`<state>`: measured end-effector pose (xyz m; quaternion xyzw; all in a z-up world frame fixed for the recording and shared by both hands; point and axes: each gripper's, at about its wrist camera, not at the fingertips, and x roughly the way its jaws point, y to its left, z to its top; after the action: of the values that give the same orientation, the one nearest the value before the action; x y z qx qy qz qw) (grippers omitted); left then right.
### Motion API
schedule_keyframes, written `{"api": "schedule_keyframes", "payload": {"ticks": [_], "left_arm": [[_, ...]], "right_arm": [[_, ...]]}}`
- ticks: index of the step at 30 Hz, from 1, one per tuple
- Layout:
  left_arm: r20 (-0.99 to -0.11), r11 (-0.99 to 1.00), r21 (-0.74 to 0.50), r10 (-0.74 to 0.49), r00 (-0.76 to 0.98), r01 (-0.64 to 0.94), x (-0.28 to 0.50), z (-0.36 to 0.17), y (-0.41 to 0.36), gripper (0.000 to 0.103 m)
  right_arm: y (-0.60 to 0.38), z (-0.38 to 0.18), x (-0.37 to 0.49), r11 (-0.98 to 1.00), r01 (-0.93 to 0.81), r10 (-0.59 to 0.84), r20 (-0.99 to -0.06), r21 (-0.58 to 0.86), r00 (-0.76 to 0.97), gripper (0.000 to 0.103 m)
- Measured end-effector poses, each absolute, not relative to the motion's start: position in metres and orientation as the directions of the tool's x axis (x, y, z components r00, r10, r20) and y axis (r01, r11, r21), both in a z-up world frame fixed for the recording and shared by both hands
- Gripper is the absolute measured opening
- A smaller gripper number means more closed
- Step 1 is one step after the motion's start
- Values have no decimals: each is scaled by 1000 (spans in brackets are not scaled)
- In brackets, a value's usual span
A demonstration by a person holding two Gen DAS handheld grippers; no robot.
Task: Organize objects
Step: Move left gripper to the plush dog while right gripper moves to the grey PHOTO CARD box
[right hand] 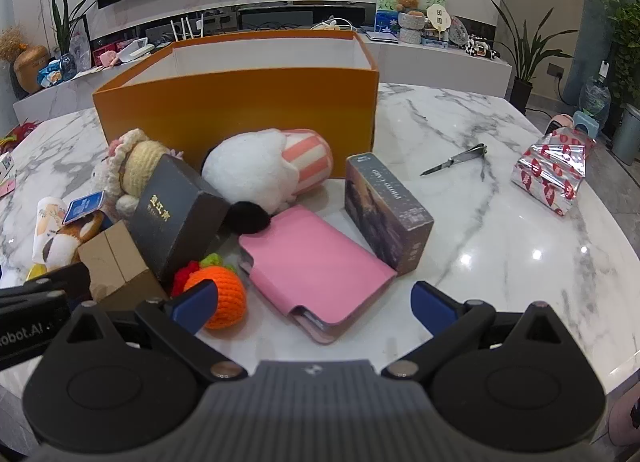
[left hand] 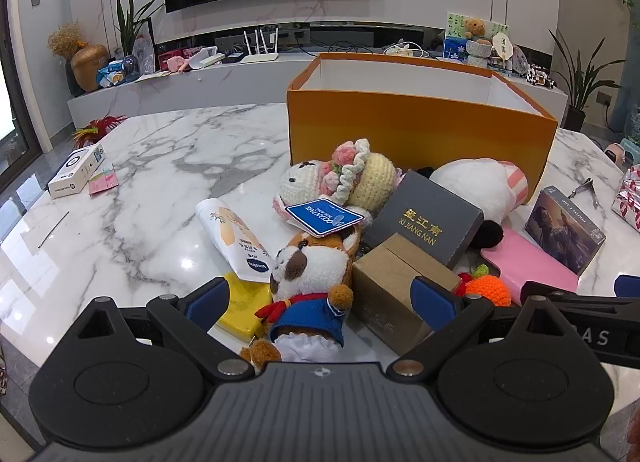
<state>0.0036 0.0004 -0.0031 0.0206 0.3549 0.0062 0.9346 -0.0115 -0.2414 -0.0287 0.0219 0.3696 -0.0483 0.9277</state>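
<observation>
An open orange box point(left hand: 416, 130) stands on the marble table, also in the right wrist view point(right hand: 240, 106). A pile lies in front of it. My left gripper point(left hand: 320, 302) is open, its fingers either side of a brown plush dog in blue point(left hand: 308, 286), with a cardboard box point(left hand: 392, 290) by its right finger. My right gripper point(right hand: 314, 302) is open over a pink case point(right hand: 316, 266), beside a knitted orange point(right hand: 220, 298). A dark "Xi Jiang Nan" box point(right hand: 176, 214), a white plush point(right hand: 260, 170) and a picture box point(right hand: 388, 210) lie behind.
A tube point(left hand: 236, 238), a yellow block point(left hand: 244, 302) and a crocheted doll point(left hand: 340, 178) lie left of the pile. A white carton point(left hand: 76, 170) sits at the far left edge. Nail clippers point(right hand: 456, 160) and a red foil packet point(right hand: 552, 174) lie to the right.
</observation>
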Motion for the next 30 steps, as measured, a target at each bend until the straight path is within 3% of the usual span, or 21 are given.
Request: {"api": "schedule_keyframes", "payload": {"ticks": [15, 30], "left_arm": [[-652, 998, 40, -13, 758, 51, -1, 3, 5, 103], [-663, 969, 69, -132, 737, 235, -31, -17, 11, 103]], "right_arm": [[-257, -25, -14, 994, 107, -61, -685, 25, 726, 102], [-273, -25, -24, 997, 62, -12, -691, 47, 723, 102]]}}
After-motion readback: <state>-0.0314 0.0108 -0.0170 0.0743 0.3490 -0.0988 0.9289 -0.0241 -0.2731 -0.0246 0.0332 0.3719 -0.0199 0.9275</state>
